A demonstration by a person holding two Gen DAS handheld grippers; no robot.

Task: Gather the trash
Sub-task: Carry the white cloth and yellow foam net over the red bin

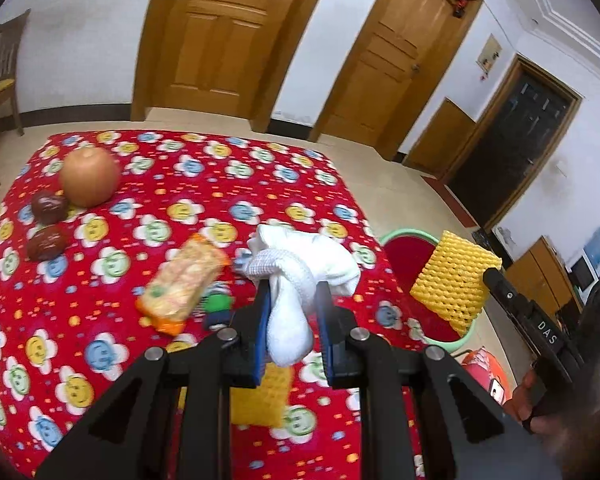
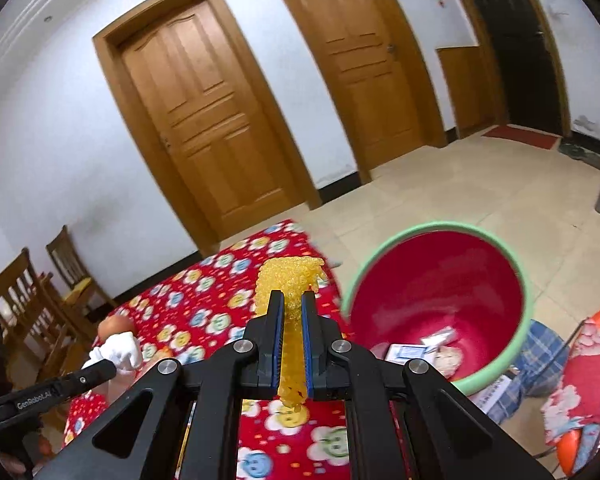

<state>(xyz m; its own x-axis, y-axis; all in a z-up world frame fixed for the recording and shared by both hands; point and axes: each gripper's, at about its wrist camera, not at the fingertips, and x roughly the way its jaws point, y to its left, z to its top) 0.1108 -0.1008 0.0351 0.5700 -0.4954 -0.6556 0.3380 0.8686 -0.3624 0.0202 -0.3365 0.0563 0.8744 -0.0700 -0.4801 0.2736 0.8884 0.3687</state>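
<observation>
bucket (image 2: pixel 440 280) contents blurred, perhaps paper scraps

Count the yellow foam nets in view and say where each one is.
2. One yellow foam net is pinched in the right gripper, near the bin. The other lies on the table, partly hidden under the left gripper. More may be hidden.

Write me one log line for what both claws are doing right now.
left claw: shut on white cloth above table | right claw: shut on yellow foam net near bin | bin: some trash inside
</observation>
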